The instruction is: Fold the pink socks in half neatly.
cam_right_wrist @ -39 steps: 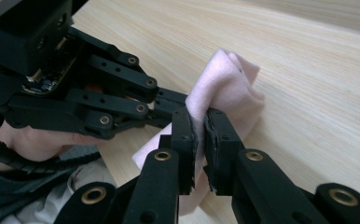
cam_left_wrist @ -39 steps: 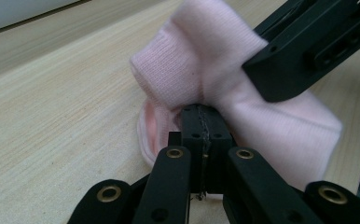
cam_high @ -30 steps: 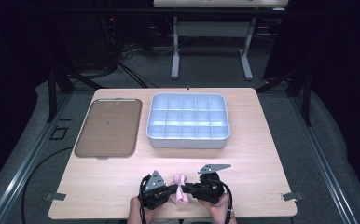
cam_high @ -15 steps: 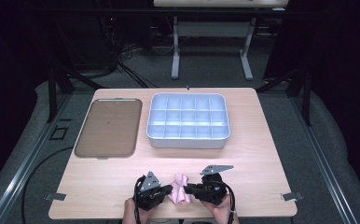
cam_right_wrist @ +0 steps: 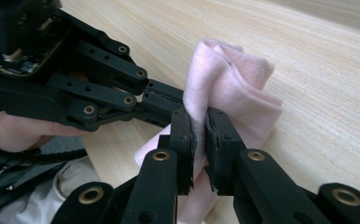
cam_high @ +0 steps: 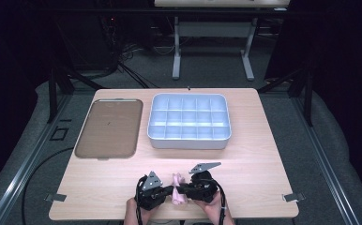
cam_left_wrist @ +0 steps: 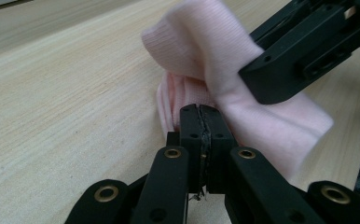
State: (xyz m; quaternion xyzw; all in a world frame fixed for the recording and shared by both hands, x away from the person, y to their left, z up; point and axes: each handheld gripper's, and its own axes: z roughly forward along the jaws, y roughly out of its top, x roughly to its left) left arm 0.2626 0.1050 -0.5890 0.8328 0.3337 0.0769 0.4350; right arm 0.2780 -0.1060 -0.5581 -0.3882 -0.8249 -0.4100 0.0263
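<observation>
Over the last second both hands slid slightly toward the near edge of the light wooden table [cam_high: 263,187]; otherwise unchanged, so the folding is probably mid-step. Left gripper [cam_high: 166,191] and right gripper [cam_high: 184,190] face each other, low and level, each clamped on the small pink knitted cloth [cam_high: 178,194] bunched between them.

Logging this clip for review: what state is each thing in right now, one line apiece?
Pink cloth: bunched up, pinched from both sides at the table's near edge.
Left tool: shut on the pink cloth.
Right tool: shut on the pink cloth.
Compartment tray: upright, compartments empty.
Brown tray: flat, nothing on it.
</observation>
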